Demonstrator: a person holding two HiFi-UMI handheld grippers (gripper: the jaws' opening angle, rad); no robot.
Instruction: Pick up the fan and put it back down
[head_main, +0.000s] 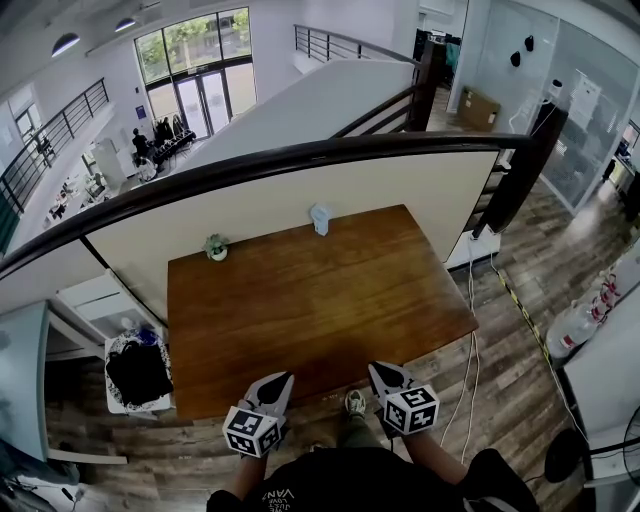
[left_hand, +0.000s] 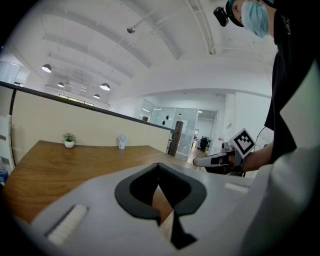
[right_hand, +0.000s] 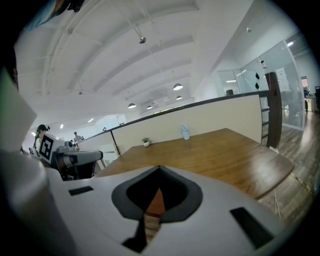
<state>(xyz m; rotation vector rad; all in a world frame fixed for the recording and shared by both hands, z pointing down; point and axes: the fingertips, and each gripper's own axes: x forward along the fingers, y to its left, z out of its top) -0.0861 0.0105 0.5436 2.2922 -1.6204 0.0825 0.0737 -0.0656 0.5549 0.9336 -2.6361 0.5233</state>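
Left gripper (head_main: 283, 380) and right gripper (head_main: 380, 370) side by side, jaws closed, empty, at near edge of table (head_main: 300, 320). Well ahead: fan (head_main: 320, 219), apparently upright; plant (head_main: 216, 247) farther left.

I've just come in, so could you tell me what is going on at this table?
A person stands at the near edge of the table, with the left gripper and right gripper both shut and empty. The fan stands untouched at the far edge, with a small plant to its left in the head view.
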